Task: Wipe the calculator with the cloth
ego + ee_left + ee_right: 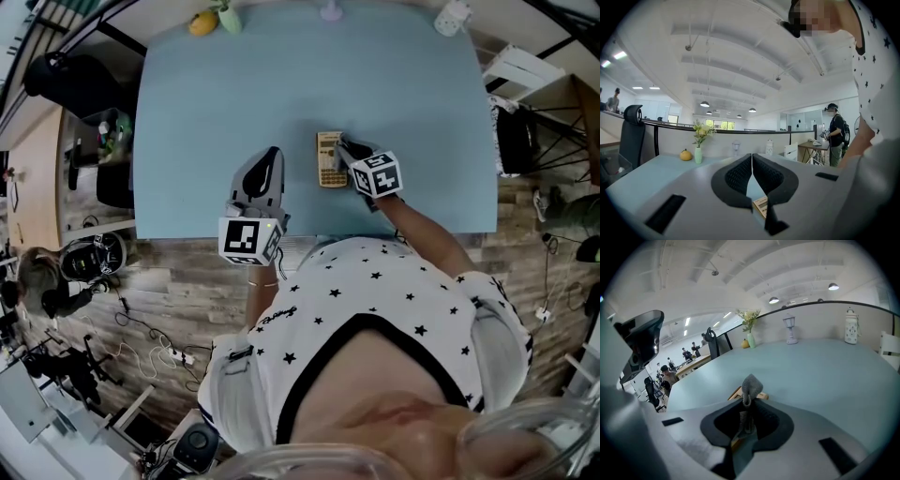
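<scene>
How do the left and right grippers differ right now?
The left gripper has its fingers shut on nothing; the right gripper has its fingers shut on the grey cloth. The left gripper sits apart from the calculator, to its left; the right gripper is at the calculator's right edge. Both reach over the blue table.

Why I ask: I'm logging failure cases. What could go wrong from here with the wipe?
1. The calculator lies loose on the table. The left gripper is shut and off to its side, not bracing it, so a wiping push may slide it.
2. The right gripper pinches only a small bunch of cloth, which might slip out under drag.
</scene>
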### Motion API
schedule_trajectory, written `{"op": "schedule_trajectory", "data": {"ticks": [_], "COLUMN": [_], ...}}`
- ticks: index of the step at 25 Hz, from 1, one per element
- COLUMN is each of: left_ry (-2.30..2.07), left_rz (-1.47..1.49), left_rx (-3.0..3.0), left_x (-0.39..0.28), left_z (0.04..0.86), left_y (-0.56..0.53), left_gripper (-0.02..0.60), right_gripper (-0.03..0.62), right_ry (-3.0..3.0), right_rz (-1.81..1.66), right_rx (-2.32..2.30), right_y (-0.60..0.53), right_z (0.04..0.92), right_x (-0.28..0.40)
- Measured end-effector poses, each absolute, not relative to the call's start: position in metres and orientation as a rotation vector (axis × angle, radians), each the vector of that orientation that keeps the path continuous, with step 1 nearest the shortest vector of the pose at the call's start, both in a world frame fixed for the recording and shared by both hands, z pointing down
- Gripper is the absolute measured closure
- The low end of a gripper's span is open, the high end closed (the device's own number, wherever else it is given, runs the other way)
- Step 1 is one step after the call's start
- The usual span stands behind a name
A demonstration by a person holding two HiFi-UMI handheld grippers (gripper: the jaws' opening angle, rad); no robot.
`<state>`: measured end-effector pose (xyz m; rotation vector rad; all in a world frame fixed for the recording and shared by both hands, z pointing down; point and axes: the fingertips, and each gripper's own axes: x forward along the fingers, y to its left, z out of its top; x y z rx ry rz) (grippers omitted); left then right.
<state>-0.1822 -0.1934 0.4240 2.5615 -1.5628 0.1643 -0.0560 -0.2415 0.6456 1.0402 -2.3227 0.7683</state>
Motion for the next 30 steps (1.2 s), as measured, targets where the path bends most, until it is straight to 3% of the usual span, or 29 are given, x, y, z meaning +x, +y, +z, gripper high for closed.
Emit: {"op": "schedule_trajectory", "data": {"ticks": [8, 20, 30], "left_ry": [-1.595, -1.573, -1.457], "left_rz": [0.153, 0.155, 0.162], "left_rx": [2.534, 2.528, 2.583], "left_x": [-0.192, -0.205, -0.199], "left_z": [0.424, 0.431, 0.438], "left_y": [-0.185, -0.177, -0.184], "left_gripper": [0.551, 0.551, 0.551], "right_gripper": [0.546, 0.546, 0.546], "right_ry": [-2.343, -2.429, -2.364], "right_rz": [0.748, 0.717, 0.688], "right_rx": [1.053, 0.878, 1.000], "right_y": [-0.241, -0.195, -0.196], "right_z": [0.636, 0.625, 0.638], "right_x": [-0.060, -0.117, -0.099]}}
